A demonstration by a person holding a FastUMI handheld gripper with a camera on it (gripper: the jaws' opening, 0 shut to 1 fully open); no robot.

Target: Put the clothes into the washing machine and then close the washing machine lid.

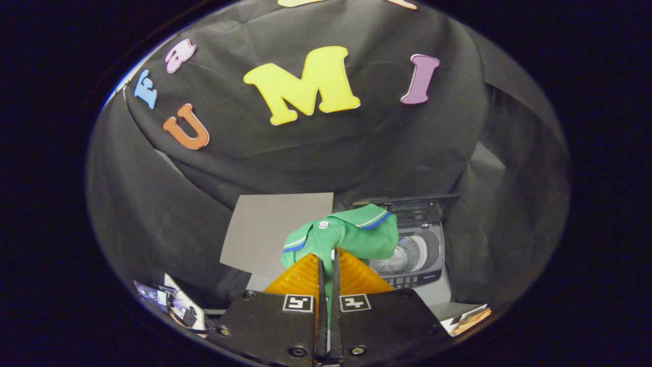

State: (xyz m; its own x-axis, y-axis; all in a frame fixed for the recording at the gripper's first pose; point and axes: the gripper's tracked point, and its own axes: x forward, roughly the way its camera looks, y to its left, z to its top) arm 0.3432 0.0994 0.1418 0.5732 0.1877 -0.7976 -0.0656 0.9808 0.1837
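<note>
My gripper (pixel 328 255) has its orange ribbed fingers (pixel 300 278) pinched together on the green polo shirt with blue-trimmed collar (pixel 351 234), bunched at their tips, collar pointing up. Just beyond it, the grey top-loading washing machine (pixel 417 255) stands with its lid (pixel 417 206) raised

1. Two square black-and-white coded marker tags (pixel 326 303) sit on the black gripper body behind the orange ribbed fingers (pixel 298 278) — block patterns, not words.
2. The grey top-loading washing machine's control panel (pixel 412 280) carries small markings — too small to read.
3. Scattered printed papers (pixel 175 305): print blurred, illegible.
</note>
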